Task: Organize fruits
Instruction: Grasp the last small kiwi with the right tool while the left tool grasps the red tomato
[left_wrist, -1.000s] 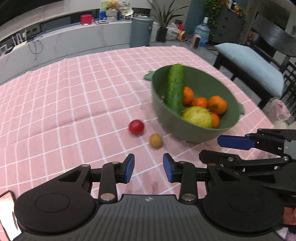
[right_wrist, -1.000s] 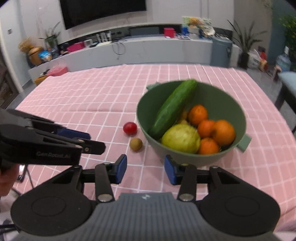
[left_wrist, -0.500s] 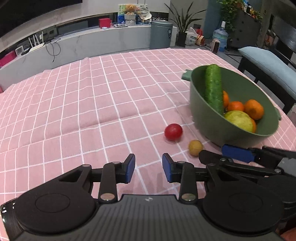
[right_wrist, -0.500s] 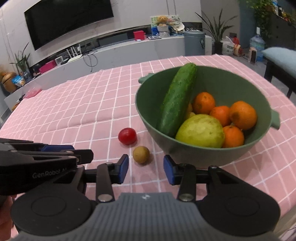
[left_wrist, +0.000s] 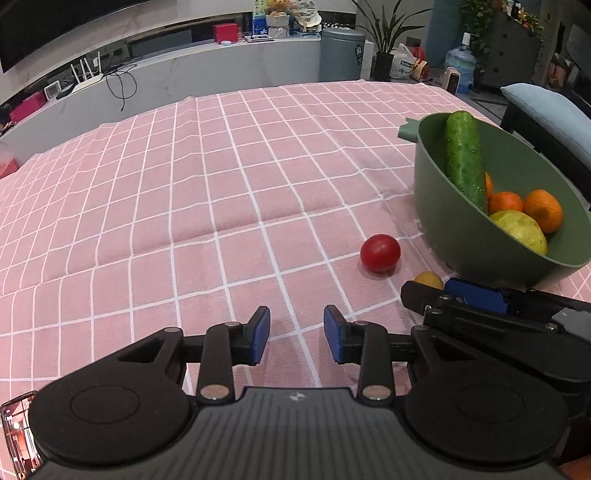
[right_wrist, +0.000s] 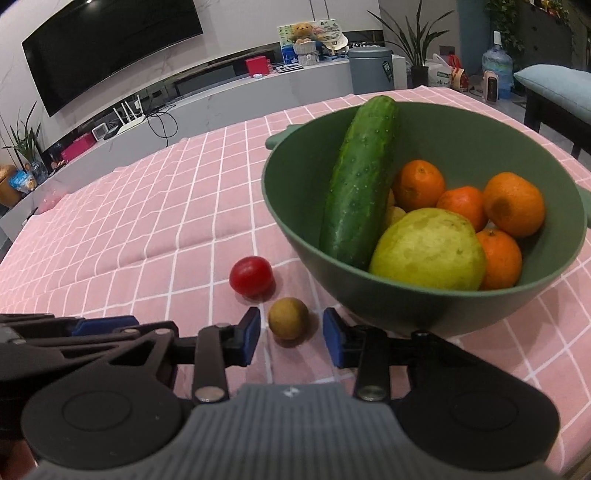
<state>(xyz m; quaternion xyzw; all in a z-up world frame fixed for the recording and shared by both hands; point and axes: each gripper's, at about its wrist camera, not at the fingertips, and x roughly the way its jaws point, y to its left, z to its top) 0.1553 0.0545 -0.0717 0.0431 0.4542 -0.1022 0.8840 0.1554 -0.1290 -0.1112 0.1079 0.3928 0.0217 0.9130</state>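
With its tongs wide, the right gripper (right_wrist: 291, 334) should straddle the small brown fruit (right_wrist: 288, 318) at 12 o'clock and squeeze gently, clear of the tomato (right_wrist: 251, 276) at 11 and bowl (right_wrist: 388, 314) at 2, while the left gripper (left_wrist: 296, 334), equally wide, holds nothing.

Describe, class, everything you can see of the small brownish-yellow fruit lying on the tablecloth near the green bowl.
The small brownish-yellow fruit is round, with a dull, faintly speckled skin, whole and unmarked. It rests on the pink checked tablecloth, outside the green bowl and just beside its base, with the red tomato close behind it, apart. The right gripper has its open jaws on either side of it, not touching. In the left wrist view the right gripper hides most of it.
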